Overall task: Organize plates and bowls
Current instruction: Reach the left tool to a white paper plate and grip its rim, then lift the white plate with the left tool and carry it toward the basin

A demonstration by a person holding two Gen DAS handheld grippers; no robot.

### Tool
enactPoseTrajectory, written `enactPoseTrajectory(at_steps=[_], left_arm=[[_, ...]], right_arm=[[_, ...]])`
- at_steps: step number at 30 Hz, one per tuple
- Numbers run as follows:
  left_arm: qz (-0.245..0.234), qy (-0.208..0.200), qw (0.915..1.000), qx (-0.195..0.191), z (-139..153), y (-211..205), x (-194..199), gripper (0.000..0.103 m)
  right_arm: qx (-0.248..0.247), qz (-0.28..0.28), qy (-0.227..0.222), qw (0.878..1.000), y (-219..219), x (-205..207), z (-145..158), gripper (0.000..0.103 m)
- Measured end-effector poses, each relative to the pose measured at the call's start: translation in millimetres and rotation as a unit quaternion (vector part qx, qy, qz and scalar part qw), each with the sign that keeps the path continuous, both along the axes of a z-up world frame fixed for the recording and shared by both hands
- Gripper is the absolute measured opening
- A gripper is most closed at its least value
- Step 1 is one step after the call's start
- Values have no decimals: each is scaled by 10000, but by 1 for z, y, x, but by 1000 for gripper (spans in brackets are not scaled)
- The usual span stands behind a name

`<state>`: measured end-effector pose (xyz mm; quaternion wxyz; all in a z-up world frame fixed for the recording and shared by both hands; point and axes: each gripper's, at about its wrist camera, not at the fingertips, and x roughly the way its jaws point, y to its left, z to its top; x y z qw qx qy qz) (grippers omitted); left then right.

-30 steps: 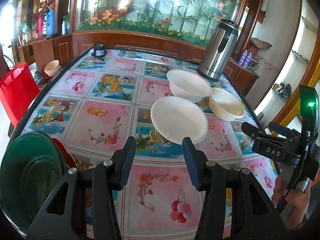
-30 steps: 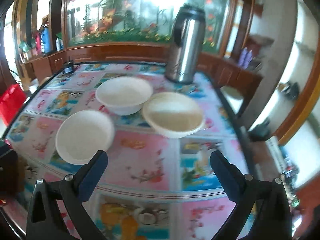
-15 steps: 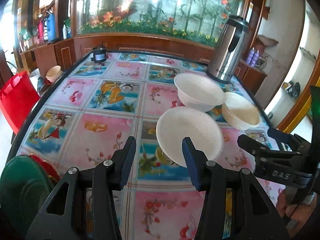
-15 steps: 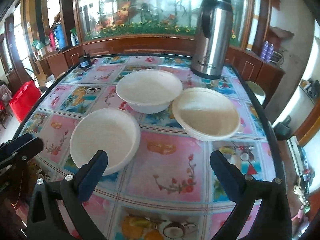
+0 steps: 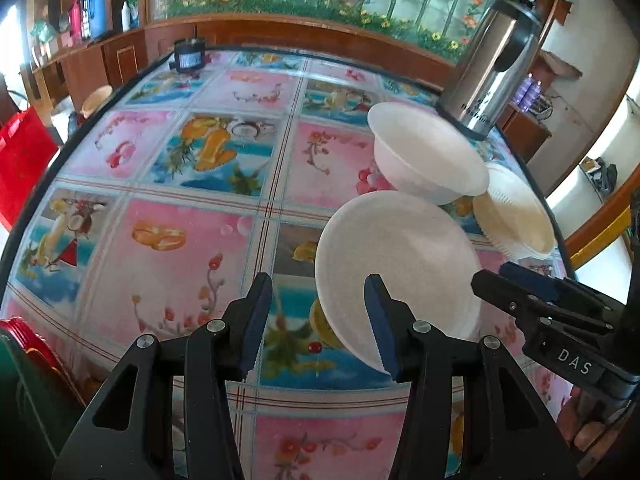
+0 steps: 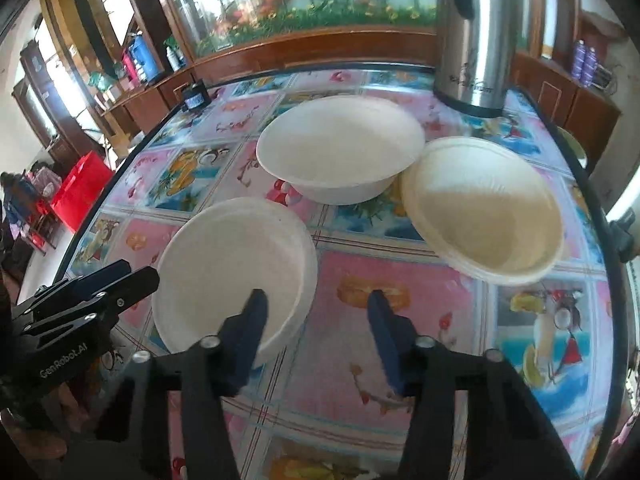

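where the patterned bench [image 5: 192, 240] curves toward its right edge, three pieces of tableware grouped close together: nearest white plate [image 6: 236, 268] [image 5: 396, 264], white bowl [image 6: 340, 148] [image 5: 424, 156] just behind it, cream bowl [image 6: 480, 204] [image 5: 516, 212] nearest the right edge, rim close against the white bowl's. behind them at the far right corner, steel thermos [image 6: 472, 36] [image 5: 496, 64] standing upright. left hand-held gripper [image 5: 316, 320] held with fingers apart and nothing between them, right fingertip [image 5: 378, 320] overlapping the plate's near-left rim in view; whether touching, cannot tell. right hand-held gripper [image 6: 316, 328] likewise spread wide and holding nothing, left fingertip [image 6: 252, 320] over the plate's near rim, right one above bare cloth beside it. small dark jar [image 5: 190, 56] at the far left edge, well apart from the dishes. green basin [image 5: 24, 400] with something red beneath, at the near left corner.
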<state>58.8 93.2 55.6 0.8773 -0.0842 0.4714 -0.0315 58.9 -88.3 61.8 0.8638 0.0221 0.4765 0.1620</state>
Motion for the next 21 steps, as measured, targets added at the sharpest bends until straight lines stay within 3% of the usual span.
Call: enactPoseTrajectory(at_steps=[5,10,13,21], left_arm=[[0,293,9995,-96,-11,-2,13,48],[-36,450,9988,-170,-20,-4,18,47],[-82,517,9986,-97,-26,-6,20,15],[-118,467,9986,-222,-24,-1,11,14]], right_arm=[[-134,173,150,9996,9,13,-6,39],[16,261,433,9987,10,20,-15,17],[-21,308,449,9985,12,18,-17,13],[27,378,429,9984,11,10,-11,11]])
